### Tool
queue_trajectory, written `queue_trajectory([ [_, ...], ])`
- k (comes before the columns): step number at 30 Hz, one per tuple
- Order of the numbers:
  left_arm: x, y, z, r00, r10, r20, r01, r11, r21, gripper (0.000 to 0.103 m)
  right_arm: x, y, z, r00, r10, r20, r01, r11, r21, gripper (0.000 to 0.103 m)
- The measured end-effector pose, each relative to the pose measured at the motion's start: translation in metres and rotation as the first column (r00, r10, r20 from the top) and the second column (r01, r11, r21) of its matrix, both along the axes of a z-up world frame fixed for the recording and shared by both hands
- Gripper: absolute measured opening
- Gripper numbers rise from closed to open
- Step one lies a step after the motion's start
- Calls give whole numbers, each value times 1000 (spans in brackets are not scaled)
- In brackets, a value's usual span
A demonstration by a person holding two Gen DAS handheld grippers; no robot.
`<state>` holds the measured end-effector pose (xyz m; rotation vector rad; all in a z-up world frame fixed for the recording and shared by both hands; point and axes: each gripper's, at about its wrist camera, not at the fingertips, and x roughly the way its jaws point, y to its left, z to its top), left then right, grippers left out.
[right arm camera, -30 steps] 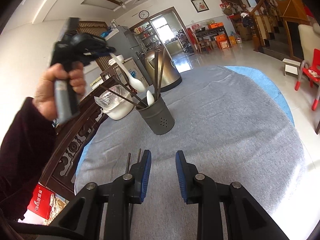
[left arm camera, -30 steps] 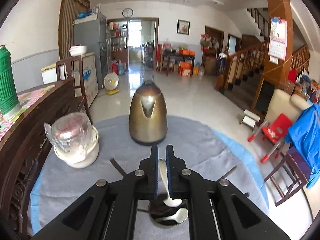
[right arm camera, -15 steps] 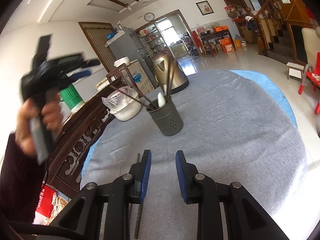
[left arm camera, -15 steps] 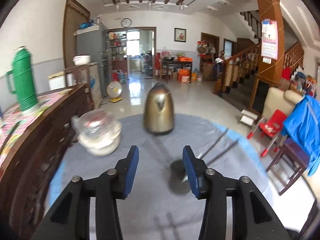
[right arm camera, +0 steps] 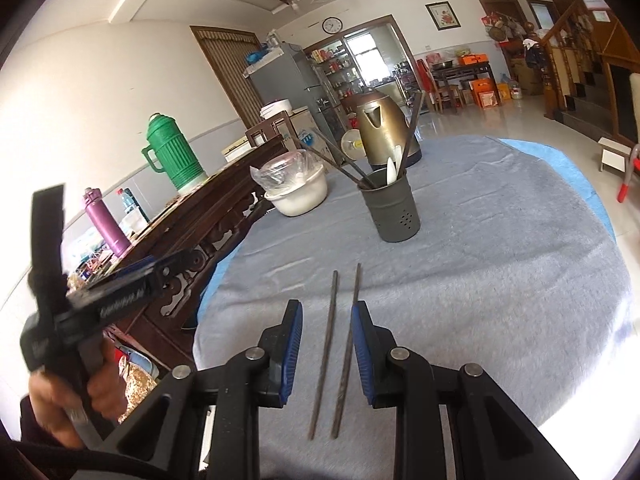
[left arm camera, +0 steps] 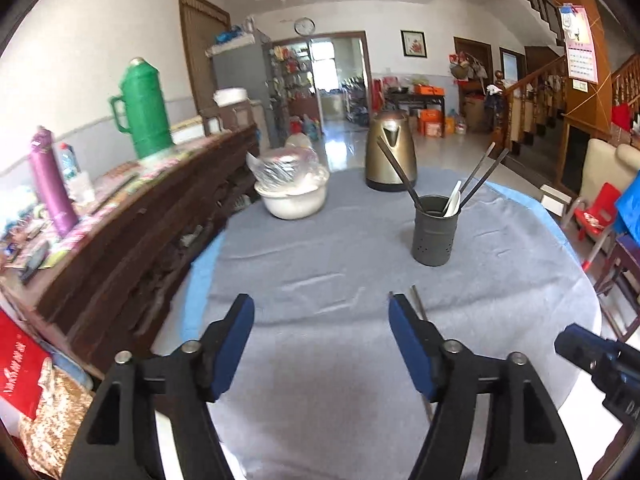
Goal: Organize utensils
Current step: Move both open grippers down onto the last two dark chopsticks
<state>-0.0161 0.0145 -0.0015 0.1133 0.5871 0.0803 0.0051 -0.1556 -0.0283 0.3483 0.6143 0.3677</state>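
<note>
With two chopsticks (right arm camera: 334,344) lying on the cloth between its parted pads, right gripper (right arm camera: 327,354) poised to clench; left gripper (left arm camera: 321,346) spread wide, empty, clear of the holder (right arm camera: 390,208)

holder (right arm camera: 394,210): dark grey cylinder, small holes low on wall, upright | spoon (right arm camera: 391,171): white, standing in holder, handle up | chopsticks in holder (right arm camera: 412,126): dark, leaning out over rim at angles | loose chopsticks (right arm camera: 334,350): dark pair, flat, side by side, apart from holder on its near side
</note>
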Motion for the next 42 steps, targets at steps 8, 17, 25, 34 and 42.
queue_trajectory([
  [8, -56, -7, 23, 994, 24, 110, -32, 997, 76, 87, -31, 2, 14, 1000, -28, 9, 28, 999, 20, 28],
  [17, -73, -7, 24, 992, 35, 121, -42, 998, 54, 88, -44, 3, 17, 998, -56, 8, 56, 998, 22, 28],
  [25, -70, -8, -14, 999, 38, -5, -38, 999, 19, 88, -37, 8, 8, 996, -72, -45, 72, 997, -11, 28],
  [34, -69, -14, -26, 998, 50, -32, -50, 998, 25, 88, -47, -1, 10, 1000, -13, -2, 13, 998, 59, 28],
  [42, -67, -15, -29, 999, 39, -37, -38, 999, 35, 88, -47, 4, 15, 1000, 4, 16, -5, 999, 53, 28],
])
